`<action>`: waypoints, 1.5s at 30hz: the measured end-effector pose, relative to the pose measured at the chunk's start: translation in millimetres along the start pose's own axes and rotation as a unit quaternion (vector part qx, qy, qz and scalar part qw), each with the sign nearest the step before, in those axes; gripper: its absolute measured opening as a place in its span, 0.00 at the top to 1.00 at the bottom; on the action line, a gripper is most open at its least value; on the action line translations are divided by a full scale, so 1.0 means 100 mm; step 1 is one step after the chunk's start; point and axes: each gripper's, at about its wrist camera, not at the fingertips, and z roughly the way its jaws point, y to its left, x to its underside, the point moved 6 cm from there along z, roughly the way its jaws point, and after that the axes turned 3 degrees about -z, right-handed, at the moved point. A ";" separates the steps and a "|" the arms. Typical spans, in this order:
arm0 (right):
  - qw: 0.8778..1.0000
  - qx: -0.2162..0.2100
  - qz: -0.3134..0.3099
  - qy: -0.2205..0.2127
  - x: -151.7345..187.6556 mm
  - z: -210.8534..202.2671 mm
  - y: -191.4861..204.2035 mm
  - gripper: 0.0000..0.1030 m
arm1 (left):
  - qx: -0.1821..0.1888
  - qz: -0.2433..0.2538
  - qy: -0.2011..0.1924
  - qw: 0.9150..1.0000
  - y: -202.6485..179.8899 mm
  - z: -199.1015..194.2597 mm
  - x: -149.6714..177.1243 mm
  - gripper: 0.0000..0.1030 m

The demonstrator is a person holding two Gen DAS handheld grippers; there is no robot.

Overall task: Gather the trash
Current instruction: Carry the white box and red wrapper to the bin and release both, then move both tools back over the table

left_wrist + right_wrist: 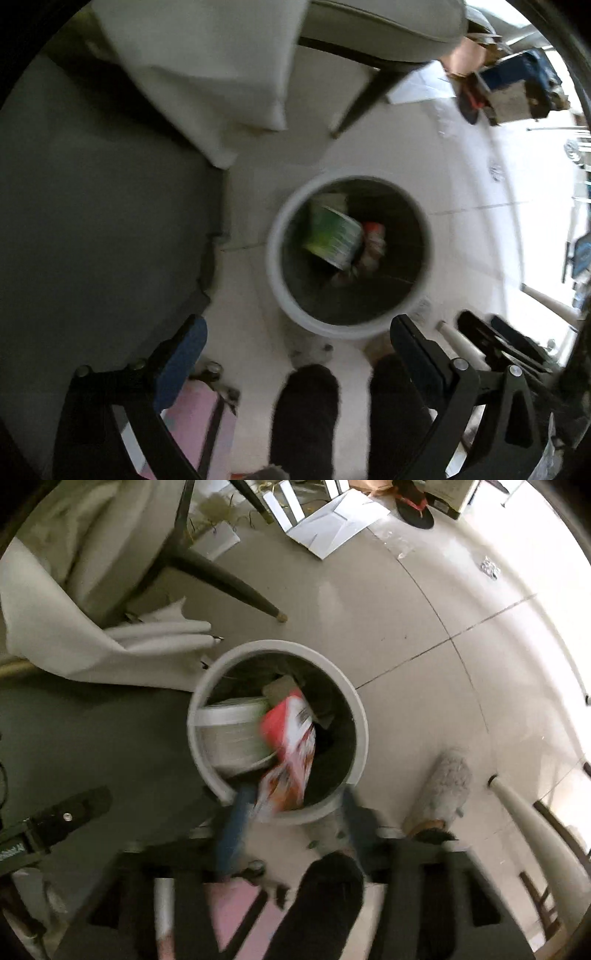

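A round white trash bin (280, 291) stands on the pale tile floor, seen from above in both views; in the right wrist view its rim (364, 723) is closer. Inside lie a green and white carton (332, 236) and a red and white snack packet (373, 240). My left gripper (295, 339) is open and empty above the bin's near edge. My right gripper (291, 808) is blurred, with its jaws apart; the red and white packet (290, 746) lies at the bin's mouth just beyond them, its lower end between the fingertips. I cannot tell whether they touch it.
A dark grey table (92, 221) with a white cloth (207, 74) is to the left. A chair leg (221, 579) stands behind the bin. White papers (336, 528) and a sandal (413, 509) lie on the far floor. A grey slipper (443, 786) is at right. My dark-socked feet (306, 413) are below.
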 end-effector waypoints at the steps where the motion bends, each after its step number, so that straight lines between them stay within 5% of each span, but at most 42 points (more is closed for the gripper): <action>1: 1.000 0.016 -0.007 -0.004 0.01 0.01 0.00 0.08 | -0.012 -0.001 -0.011 1.000 0.03 -0.02 0.02 0.02; 8: 0.995 0.091 -0.039 -0.023 0.07 -0.21 -0.01 0.05 | -0.073 0.009 -0.058 0.996 0.18 -0.32 0.20 0.02; 23: 0.993 0.096 -0.038 -0.061 0.41 -1.36 0.10 0.05 | -0.056 0.014 -0.092 0.994 0.04 -1.36 0.61 0.02; 37: 0.992 0.050 -0.077 -0.082 0.84 -2.82 0.47 0.05 | -0.037 0.026 -0.109 0.993 -0.09 -2.50 1.18 0.02; 45: 0.994 -0.028 -0.026 -0.103 1.01 -3.68 0.34 0.05 | -0.030 0.057 -0.164 0.984 -0.50 -3.35 1.31 0.02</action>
